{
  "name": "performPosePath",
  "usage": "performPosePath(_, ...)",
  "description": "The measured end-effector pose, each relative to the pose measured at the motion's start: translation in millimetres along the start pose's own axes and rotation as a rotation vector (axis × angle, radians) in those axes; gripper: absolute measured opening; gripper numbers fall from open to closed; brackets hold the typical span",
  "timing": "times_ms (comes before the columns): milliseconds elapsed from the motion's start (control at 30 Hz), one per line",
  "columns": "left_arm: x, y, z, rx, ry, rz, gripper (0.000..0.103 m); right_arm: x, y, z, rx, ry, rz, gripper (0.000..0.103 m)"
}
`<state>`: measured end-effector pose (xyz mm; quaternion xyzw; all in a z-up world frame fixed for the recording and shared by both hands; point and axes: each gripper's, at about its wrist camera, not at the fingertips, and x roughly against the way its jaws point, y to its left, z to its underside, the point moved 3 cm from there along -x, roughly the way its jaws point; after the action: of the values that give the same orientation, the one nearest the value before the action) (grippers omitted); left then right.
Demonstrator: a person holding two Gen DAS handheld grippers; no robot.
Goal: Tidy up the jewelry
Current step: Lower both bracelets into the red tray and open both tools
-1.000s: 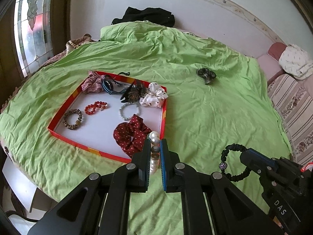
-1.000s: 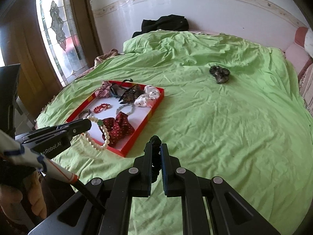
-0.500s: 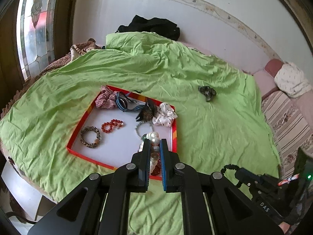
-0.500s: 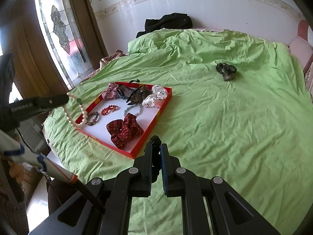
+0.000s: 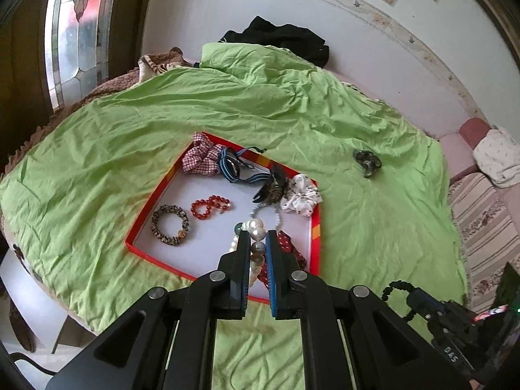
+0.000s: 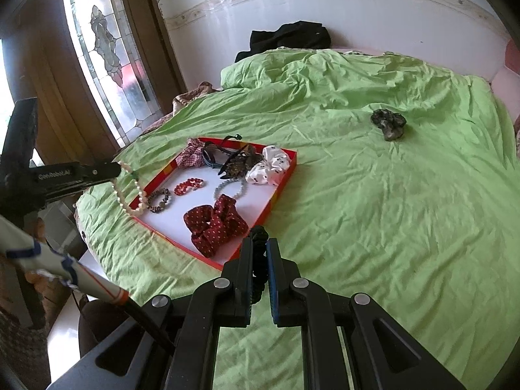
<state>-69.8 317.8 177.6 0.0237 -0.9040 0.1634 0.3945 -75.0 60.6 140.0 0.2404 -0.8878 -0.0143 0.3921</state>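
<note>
A red-rimmed white tray (image 5: 152, 197) lies on the green bedspread and holds several bracelets, scrunchies and a hair claw. My left gripper (image 5: 258, 238) is shut on a pearl necklace (image 5: 256, 227), which dangles over the tray. In the right wrist view the left gripper (image 6: 117, 169) hangs above the tray's (image 6: 283, 179) left edge with the pearl necklace (image 6: 130, 195) looping down. My right gripper (image 6: 259, 243) is shut on a black beaded bracelet (image 6: 259, 235), near the tray's front corner. The right gripper (image 5: 419, 297) and its bracelet (image 5: 395, 287) also show at the lower right.
A dark green scrunchie (image 5: 367, 161) lies alone on the bedspread right of the tray, also in the right wrist view as a dark green scrunchie (image 6: 389, 124). Black clothing (image 5: 279, 40) sits at the headboard. A stained-glass window (image 6: 104, 48) stands left. Striped cushions (image 5: 481, 214) border the bed's right.
My left gripper has drawn back, up and to the left with the pearl necklace, from the tray's near corner to its left side. The right gripper has stayed put.
</note>
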Motion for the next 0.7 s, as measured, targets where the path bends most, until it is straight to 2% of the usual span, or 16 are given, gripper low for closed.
performPosePath(300,-10,-6,-8,-0.034,-0.102,-0.026,0.009,-16,16,-24,0.019,-0.012,-0.004,0.009)
performPosePath(433,-17,-3,-16,-0.052,-0.149,-0.007,0.009,-26,25,-37,0.007,-0.012,-0.014,0.009)
performPosePath(567,-26,11,-18,-0.054,-0.16,0.022,0.009,-40,38,-49,0.019,-0.007,-0.025,0.009)
performPosePath(700,-38,31,-16,-0.008,-0.144,0.061,0.009,-61,55,-57,0.04,0.012,-0.043,0.009)
